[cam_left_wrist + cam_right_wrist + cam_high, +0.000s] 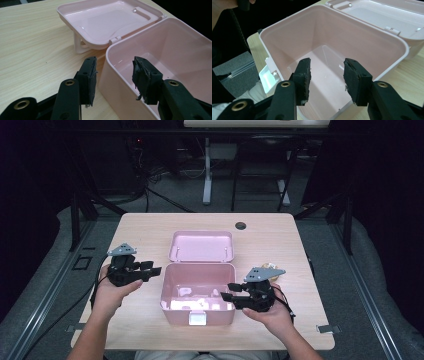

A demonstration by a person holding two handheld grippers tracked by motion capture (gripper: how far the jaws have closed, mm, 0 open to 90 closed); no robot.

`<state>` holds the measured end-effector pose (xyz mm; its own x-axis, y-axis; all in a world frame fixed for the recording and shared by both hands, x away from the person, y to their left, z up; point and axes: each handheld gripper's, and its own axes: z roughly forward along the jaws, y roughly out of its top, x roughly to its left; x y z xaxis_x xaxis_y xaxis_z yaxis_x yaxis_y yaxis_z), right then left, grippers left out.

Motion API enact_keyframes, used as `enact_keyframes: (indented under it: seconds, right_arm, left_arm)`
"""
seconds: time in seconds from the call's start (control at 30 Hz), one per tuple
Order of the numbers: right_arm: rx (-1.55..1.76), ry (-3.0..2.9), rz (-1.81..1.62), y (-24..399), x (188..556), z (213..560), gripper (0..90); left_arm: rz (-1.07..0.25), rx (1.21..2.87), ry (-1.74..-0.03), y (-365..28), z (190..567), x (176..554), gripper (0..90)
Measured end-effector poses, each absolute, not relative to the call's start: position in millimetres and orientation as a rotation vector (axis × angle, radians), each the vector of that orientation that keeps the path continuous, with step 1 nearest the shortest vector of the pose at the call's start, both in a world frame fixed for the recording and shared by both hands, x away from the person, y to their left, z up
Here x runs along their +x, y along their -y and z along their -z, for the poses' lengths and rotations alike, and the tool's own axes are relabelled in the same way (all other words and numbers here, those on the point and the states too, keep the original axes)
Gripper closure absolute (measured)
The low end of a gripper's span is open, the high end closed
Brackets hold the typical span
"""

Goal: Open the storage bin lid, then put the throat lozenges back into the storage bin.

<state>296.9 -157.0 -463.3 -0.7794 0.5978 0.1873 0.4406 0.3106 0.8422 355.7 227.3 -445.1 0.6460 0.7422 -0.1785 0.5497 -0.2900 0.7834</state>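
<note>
Pink plastic box (198,292) | glossy, rounded corners, lid back | left tool (154,268) agape | right tool (226,295) agape

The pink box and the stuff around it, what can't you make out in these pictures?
- High view: a pale thing behind the right tool, mostly hidden by its grey plate.
- High view: pink box floor washed out by glare; contents unclear.
- Left tool view: the box's near corner hidden behind the left tool.

Glossy pink plastic box (198,292) on matt wood-grain table (150,227).
</note>
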Motion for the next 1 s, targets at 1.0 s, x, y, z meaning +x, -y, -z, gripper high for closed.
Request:
enact_keyframes:
  seconds: [1.0]
  right_arm:
    - [1.046,-2.374,-1.374,186,319,448,50.5]
  left_arm:
    - [-0.329,2.009,-1.006,-230,437,351,49.9]
